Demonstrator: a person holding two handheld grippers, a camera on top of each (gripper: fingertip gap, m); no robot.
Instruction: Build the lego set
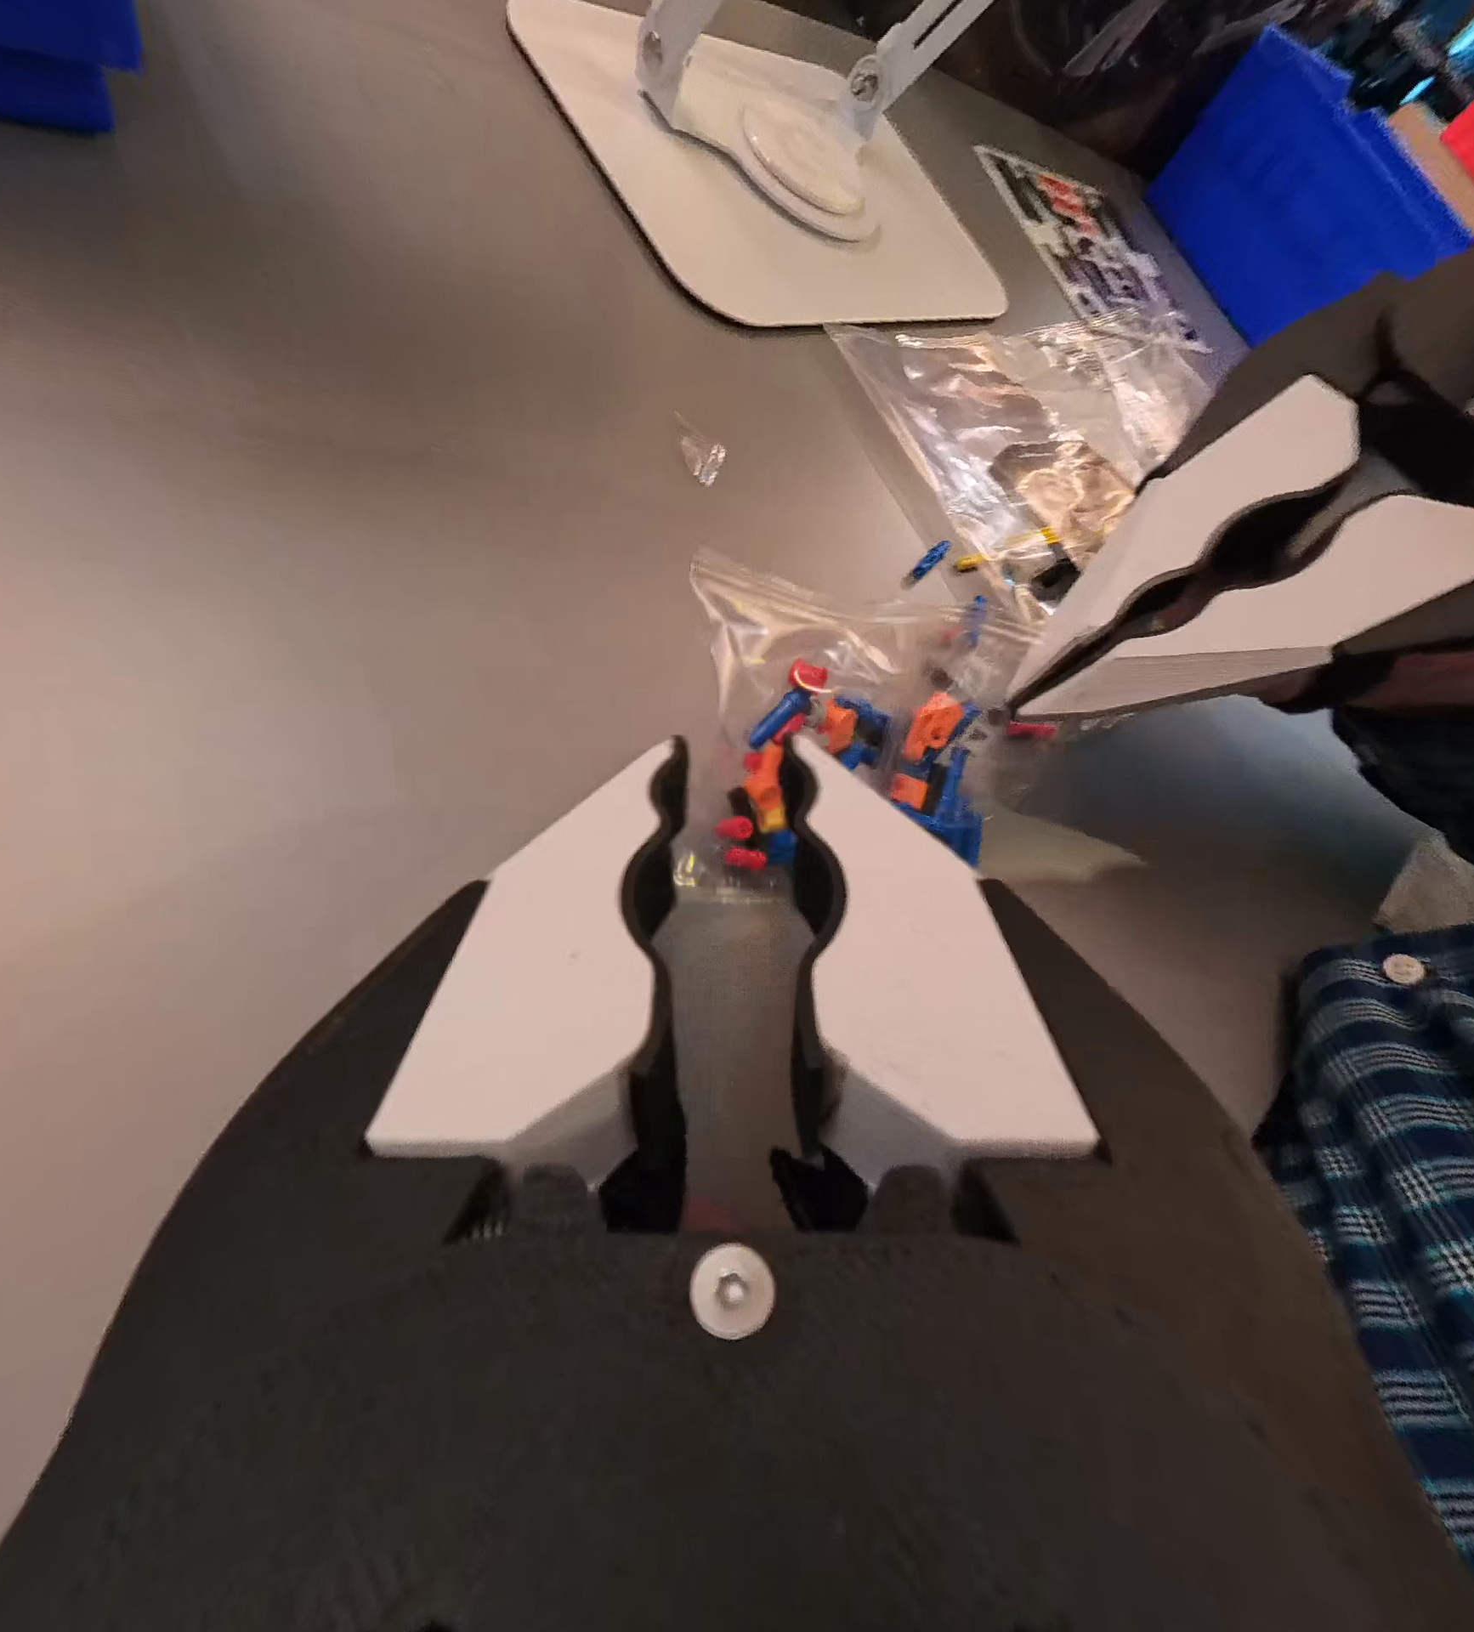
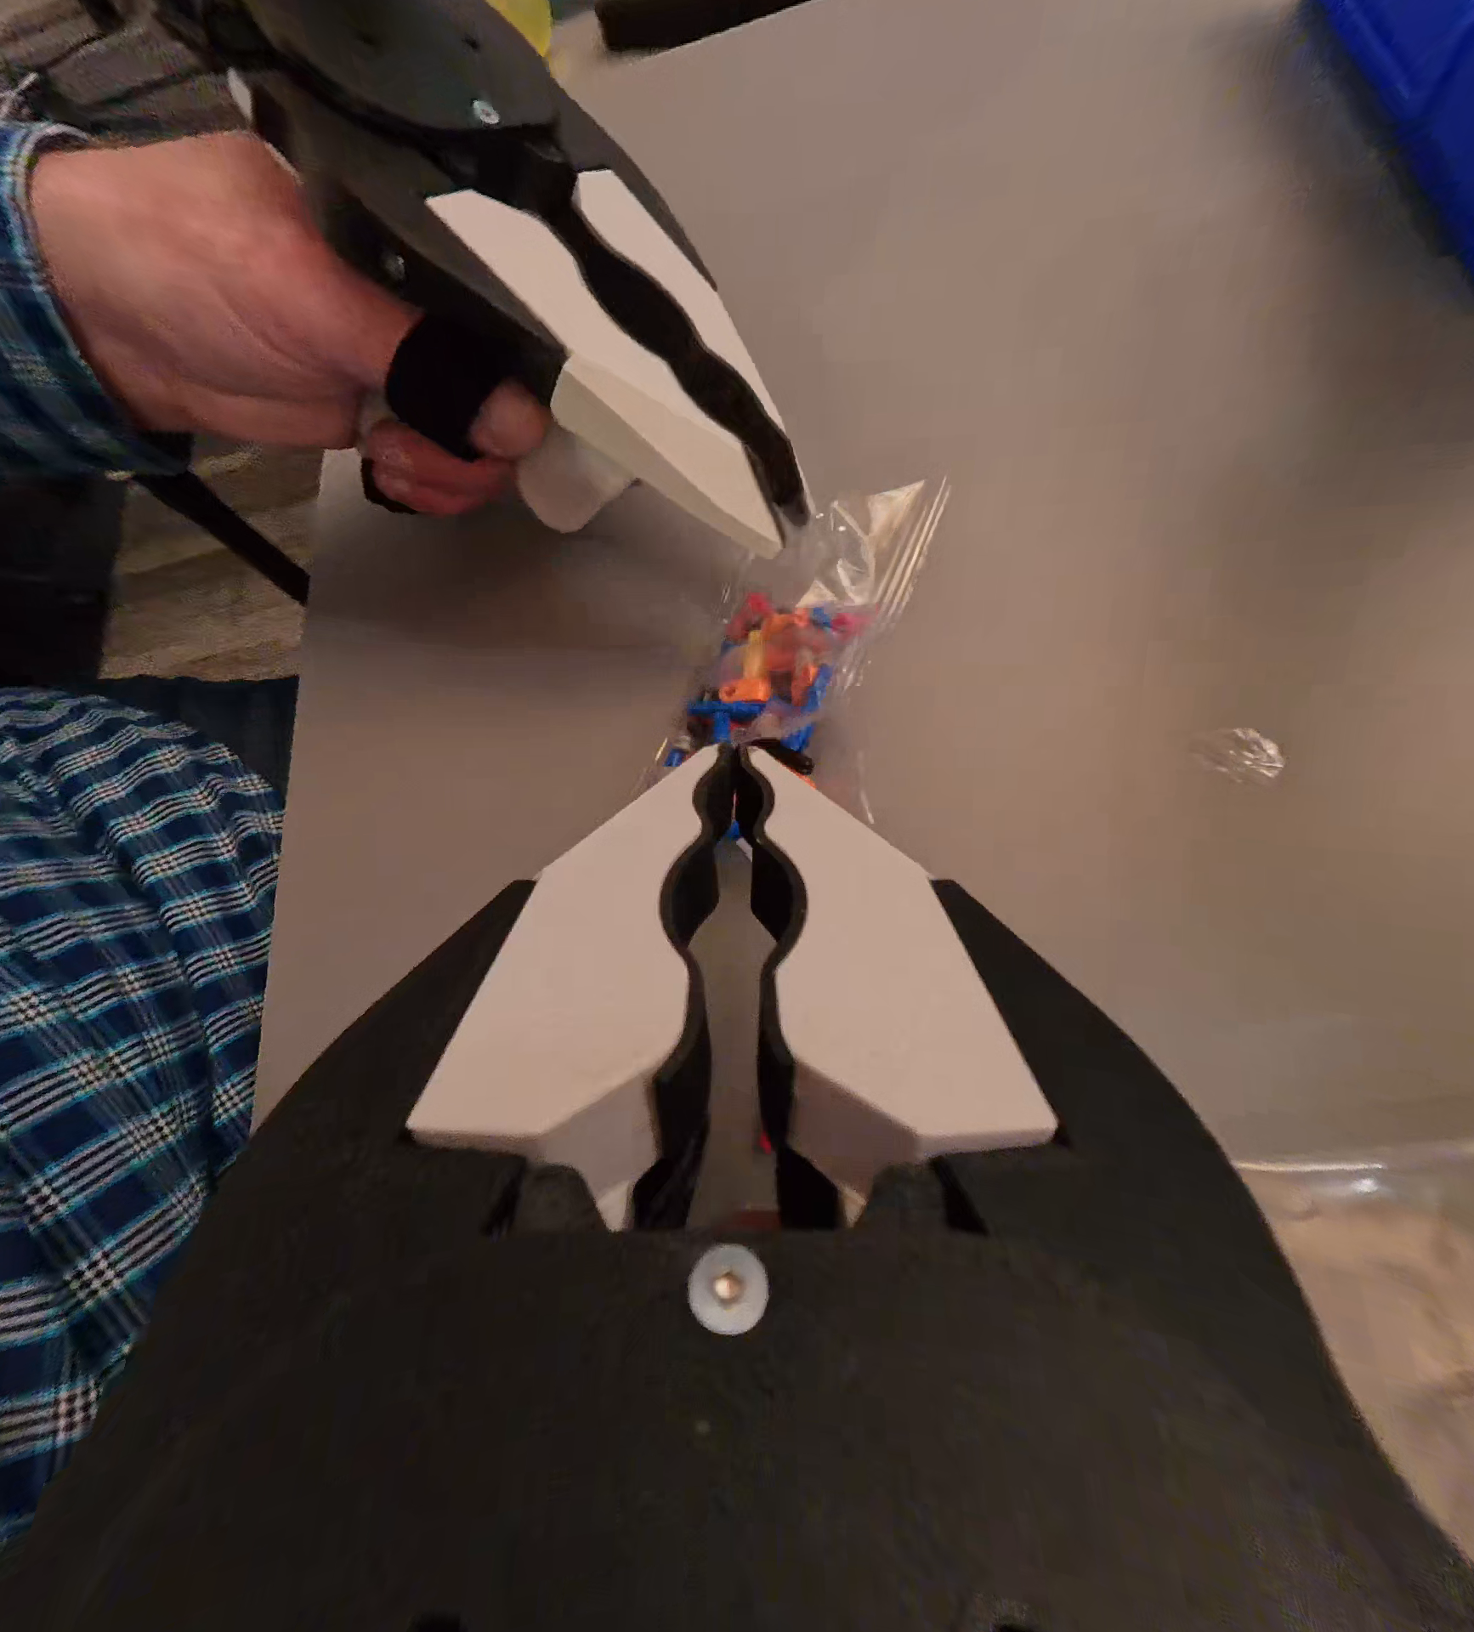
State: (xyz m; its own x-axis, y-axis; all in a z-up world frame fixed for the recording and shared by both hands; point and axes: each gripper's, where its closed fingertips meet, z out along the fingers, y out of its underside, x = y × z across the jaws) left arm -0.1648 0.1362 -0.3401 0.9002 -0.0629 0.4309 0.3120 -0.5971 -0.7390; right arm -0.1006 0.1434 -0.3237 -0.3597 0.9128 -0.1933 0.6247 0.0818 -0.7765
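Grey table (image 1: 292,547) carries a white stand base (image 1: 769,221), blue bins (image 1: 1299,194) at the far edge, an empty clear bag (image 1: 1016,424). Small clear bag of lego pieces (image 1: 848,706) lies mid-table, near the person's plaid shirt (image 1: 1440,1236). Right gripper (image 2: 735,751): tips pinched together on one corner of that bag. Left gripper (image 1: 738,751): fingers apart in its own view, tips at the bag's opposite end; grip on the plastic cannot be told. Plastic scrap (image 2: 1239,755) lies apart.

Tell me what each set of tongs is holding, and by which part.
Right tongs pinch the clear bag of lego pieces at its near edge. Left tongs straddle its opposite corner; whether they grip cannot be told.
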